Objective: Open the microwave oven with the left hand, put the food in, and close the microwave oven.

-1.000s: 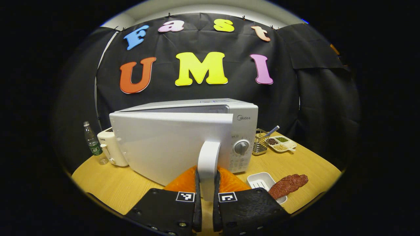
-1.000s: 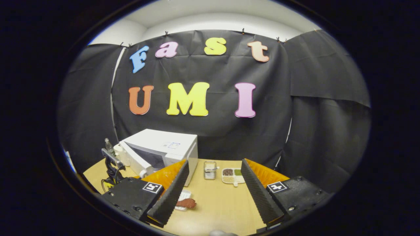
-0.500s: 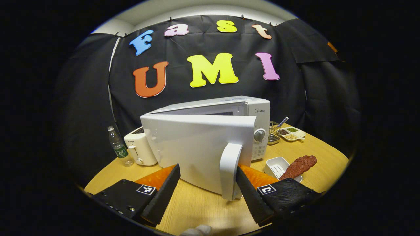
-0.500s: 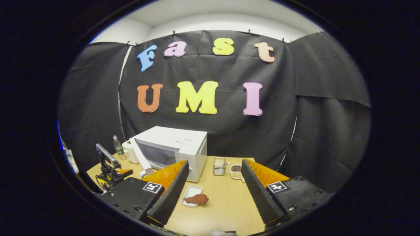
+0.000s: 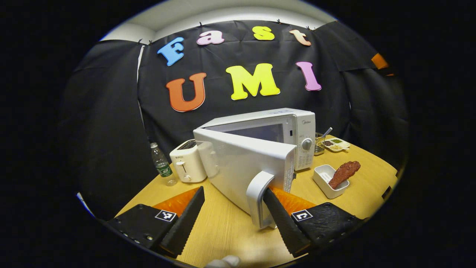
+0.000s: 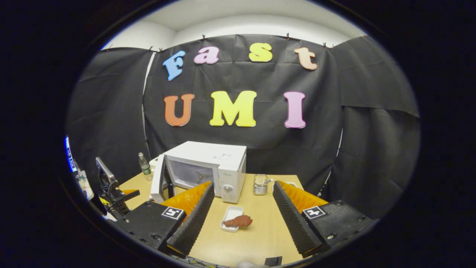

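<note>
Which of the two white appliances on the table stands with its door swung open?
The microwave oven, the bigger box with the dial, has its door swung wide. The small toaster beside it has no door, just slots on top.

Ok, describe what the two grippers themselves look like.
Left gripper: two long wedge-shaped fingers with ribbed inner faces, on flat black bodies with screws, each bearing a small square black-and-white marker; orange panels sit behind the fingers. Right gripper is the same build, with its own markers and orange panels.
</note>
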`<act>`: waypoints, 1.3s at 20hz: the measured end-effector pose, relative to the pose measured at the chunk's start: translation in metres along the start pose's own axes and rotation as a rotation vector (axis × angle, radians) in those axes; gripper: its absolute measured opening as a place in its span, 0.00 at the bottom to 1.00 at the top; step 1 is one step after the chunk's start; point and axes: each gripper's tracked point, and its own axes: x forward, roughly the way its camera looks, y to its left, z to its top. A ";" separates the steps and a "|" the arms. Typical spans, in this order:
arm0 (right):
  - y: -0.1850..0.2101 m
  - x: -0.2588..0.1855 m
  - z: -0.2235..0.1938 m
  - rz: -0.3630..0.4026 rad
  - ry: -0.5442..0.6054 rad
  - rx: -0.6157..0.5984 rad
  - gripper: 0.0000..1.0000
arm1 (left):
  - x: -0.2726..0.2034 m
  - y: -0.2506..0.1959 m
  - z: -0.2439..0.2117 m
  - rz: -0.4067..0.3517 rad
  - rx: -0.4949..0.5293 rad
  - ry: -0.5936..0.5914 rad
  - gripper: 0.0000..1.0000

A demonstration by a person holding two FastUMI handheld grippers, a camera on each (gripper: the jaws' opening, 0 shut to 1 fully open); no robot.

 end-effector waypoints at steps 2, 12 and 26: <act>0.009 -0.004 -0.006 0.002 0.007 0.009 1.00 | -0.011 0.022 -0.008 0.030 0.001 0.013 0.96; 0.061 -0.014 -0.032 0.034 0.023 0.034 1.00 | -0.072 0.127 -0.020 0.142 0.015 0.019 0.96; 0.041 0.008 -0.073 -0.030 0.030 0.043 1.00 | -0.142 0.063 0.072 -0.031 -0.082 -0.119 0.96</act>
